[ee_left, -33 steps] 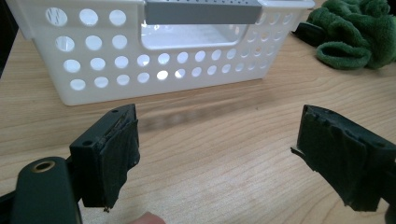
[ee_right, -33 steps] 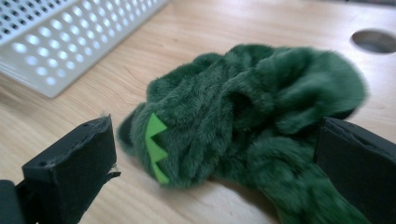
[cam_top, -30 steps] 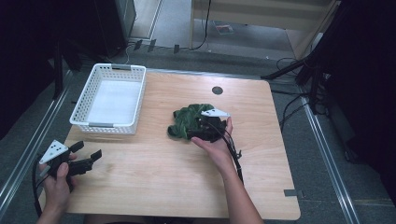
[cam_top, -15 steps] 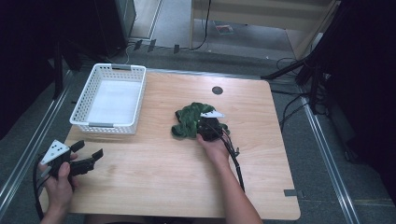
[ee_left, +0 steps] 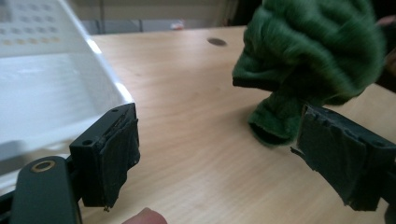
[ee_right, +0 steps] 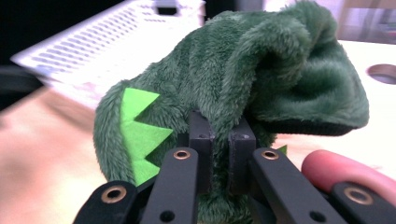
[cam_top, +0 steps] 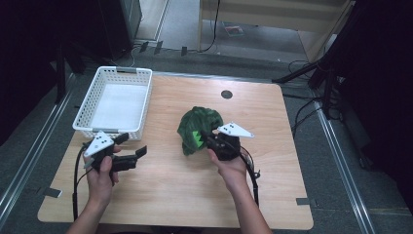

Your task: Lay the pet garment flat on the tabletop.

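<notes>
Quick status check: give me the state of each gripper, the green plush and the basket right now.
Right gripper: shut on the green plush toy.
Green plush toy: crumpled, pinched by the right gripper, partly lifted off the table.
Left gripper: open, holding nothing, beside the basket.
White basket: upright, empty.

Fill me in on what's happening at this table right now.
A person works at a wooden table with a handheld claw in each hand. The right claw is shut on a fuzzy green plush toy with bright green spikes, holding it near the table's middle. The left claw is open and holds nothing, beside a white basket at the table's left corner, which looks empty.
</notes>
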